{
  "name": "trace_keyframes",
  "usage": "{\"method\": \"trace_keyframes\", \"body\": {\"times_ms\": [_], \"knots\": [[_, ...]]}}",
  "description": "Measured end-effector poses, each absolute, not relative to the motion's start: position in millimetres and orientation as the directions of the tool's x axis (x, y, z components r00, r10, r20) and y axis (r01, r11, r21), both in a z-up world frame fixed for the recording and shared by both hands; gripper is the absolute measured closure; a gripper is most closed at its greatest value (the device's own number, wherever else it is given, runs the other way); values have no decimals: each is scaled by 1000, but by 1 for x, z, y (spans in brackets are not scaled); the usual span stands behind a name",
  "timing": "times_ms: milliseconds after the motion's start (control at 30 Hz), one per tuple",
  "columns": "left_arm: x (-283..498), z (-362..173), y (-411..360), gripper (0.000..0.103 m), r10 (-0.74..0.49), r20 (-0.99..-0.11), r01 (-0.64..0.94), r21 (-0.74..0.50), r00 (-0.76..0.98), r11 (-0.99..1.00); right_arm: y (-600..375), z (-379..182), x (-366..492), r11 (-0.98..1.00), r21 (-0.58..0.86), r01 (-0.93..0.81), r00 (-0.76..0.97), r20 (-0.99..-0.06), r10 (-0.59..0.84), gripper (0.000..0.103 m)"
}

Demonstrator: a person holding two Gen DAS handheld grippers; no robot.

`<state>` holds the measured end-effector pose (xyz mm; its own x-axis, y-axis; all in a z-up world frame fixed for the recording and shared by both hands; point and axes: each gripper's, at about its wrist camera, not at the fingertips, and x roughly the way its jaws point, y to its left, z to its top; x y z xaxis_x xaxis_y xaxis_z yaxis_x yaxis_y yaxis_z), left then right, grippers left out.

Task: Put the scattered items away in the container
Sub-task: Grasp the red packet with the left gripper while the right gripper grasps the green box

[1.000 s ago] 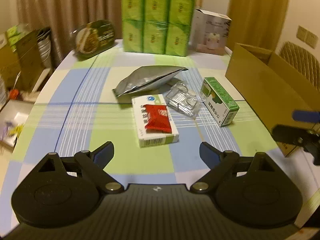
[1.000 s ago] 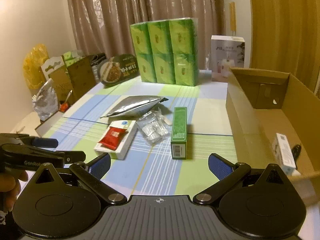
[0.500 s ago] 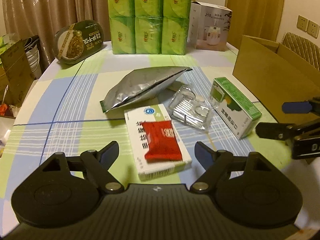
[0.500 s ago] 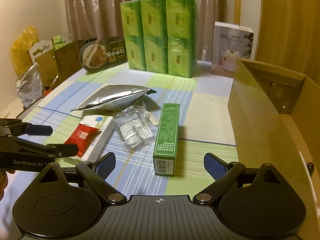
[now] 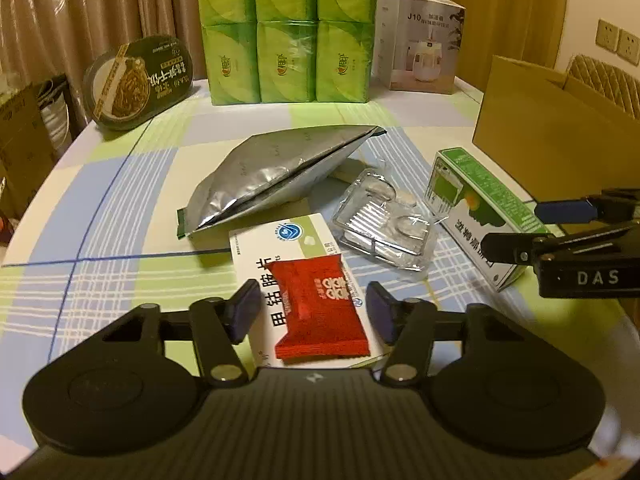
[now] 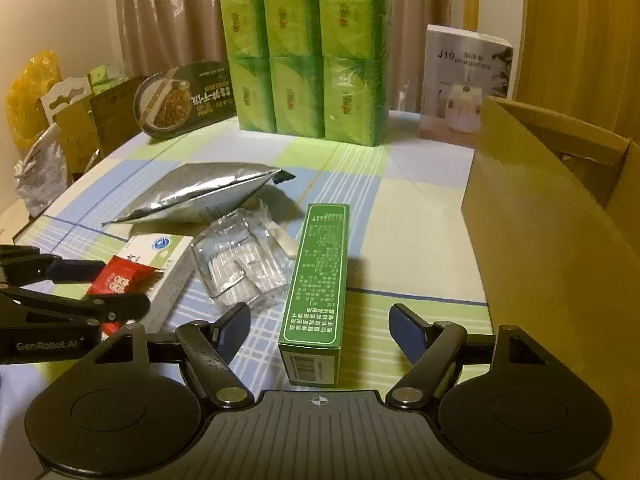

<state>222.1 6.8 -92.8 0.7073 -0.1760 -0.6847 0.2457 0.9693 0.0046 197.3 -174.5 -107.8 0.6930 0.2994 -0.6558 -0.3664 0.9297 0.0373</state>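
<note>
Red crinkly sachet (image 5: pixel 322 312) lies between the spread left claw (image 5: pixel 314 312).

A red sachet (image 5: pixel 322 309) lies flat on top of my white medicine box (image 5: pixel 280 240). Just behind it a crinkled silver foil pouch (image 5: pixel 276 174) sprawls on its side. A clear plastic blister tray (image 5: pixel 384 224) sits between the white box and a long green carton (image 6: pixel 318 276) lying flat. The open cardboard box (image 6: pixel 540 232) stands upright at the right.
</note>
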Motion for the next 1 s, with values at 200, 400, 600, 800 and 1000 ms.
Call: {"method": "trace_keyframes", "body": {"times_ms": [200, 400, 600, 800, 1000], "knots": [[221, -90, 6, 71, -164, -692, 249, 23, 703, 968, -172, -114, 201, 931, 40, -363, 692, -658, 298, 34], [219, -88, 4, 76, -176, -697, 265, 21, 695, 964, -168, -116, 207, 931, 30, -363, 691, -663, 290, 41], [217, -88, 3, 77, -182, -695, 268, 17, 695, 963, -162, -117, 216, 929, 3, -369, 693, -666, 277, 48], [216, -87, 4, 77, -187, -697, 264, 3, 692, 964, -158, -123, 226, 930, -31, -367, 678, -693, 245, 56], [216, -85, 5, 77, -201, -698, 263, -18, 688, 965, -159, -121, 220, 926, -31, -377, 669, -700, 249, 75]]}}
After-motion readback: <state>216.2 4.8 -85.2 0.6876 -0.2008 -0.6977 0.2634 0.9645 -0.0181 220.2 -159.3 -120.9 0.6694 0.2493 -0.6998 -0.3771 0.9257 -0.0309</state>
